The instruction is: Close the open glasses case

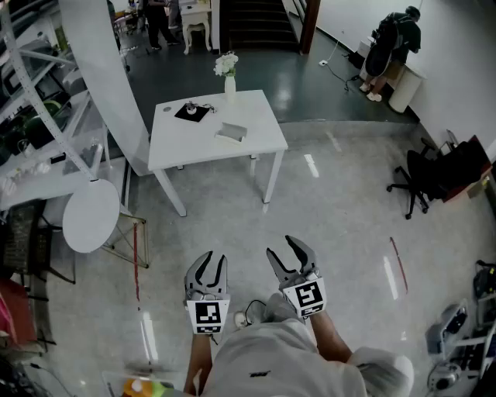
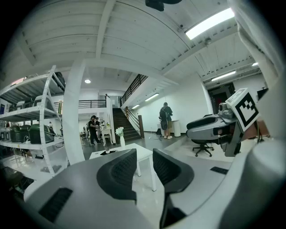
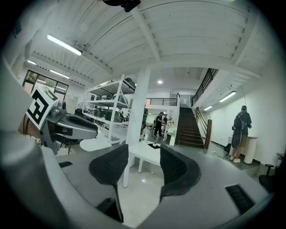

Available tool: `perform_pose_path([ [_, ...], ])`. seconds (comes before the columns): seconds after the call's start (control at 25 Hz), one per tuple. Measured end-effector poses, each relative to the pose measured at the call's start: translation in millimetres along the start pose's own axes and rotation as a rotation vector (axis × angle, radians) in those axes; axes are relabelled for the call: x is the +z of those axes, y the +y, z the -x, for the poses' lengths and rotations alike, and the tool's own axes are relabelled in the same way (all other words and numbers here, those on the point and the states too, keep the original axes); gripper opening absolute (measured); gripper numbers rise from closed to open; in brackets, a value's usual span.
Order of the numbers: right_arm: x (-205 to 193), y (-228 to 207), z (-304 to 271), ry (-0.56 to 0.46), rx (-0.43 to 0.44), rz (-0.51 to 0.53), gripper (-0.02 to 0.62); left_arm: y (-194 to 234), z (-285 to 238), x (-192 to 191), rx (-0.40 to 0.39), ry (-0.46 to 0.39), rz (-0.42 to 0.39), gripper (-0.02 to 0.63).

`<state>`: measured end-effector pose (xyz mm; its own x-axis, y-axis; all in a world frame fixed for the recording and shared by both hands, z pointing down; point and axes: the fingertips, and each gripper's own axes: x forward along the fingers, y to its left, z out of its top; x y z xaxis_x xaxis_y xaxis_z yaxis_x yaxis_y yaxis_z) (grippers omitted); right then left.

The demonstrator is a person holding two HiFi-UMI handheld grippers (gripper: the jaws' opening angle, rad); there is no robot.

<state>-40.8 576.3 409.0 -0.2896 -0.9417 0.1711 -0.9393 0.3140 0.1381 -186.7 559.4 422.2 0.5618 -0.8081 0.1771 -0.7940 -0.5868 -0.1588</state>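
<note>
A white table (image 1: 263, 139) stands a few steps ahead of me. On it lies a small pale grey boxy thing (image 1: 231, 132), which looks like the glasses case; it is too far off to tell how its lid stands. Beside it are a flat black item (image 1: 192, 112) and a white vase of flowers (image 1: 229, 74). My left gripper (image 1: 211, 260) and right gripper (image 1: 282, 250) hang side by side over the floor, far short of the table. Both are open and hold nothing. The table (image 2: 142, 153) shows between the jaws of the left gripper (image 2: 144, 157), and the table (image 3: 147, 153) likewise in the right gripper (image 3: 144, 154) view.
A thick white pillar (image 1: 101, 77) and a round white table (image 1: 91, 215) stand at the left, with metal shelving (image 1: 31, 93) behind. A black office chair (image 1: 418, 182) is at the right. A person (image 1: 391, 43) stands at the far right wall; stairs (image 1: 260, 23) rise beyond.
</note>
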Motion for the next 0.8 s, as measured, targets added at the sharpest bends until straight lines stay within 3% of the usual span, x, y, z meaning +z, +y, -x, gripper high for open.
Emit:
perform_pose_path([
  [0.32, -17.1, -3.6, -11.2, 0.014, 0.017, -0.017, 0.219, 2.2, -14.8, -2.8, 0.004, 0.008, 0.01, 0.126],
  [0.8, -7.4, -68.5, -99.2, -0.003, 0.059, -0.041, 0.219, 16.2, -118.8, 5.2, 0.005, 0.033, 0.011, 0.14],
])
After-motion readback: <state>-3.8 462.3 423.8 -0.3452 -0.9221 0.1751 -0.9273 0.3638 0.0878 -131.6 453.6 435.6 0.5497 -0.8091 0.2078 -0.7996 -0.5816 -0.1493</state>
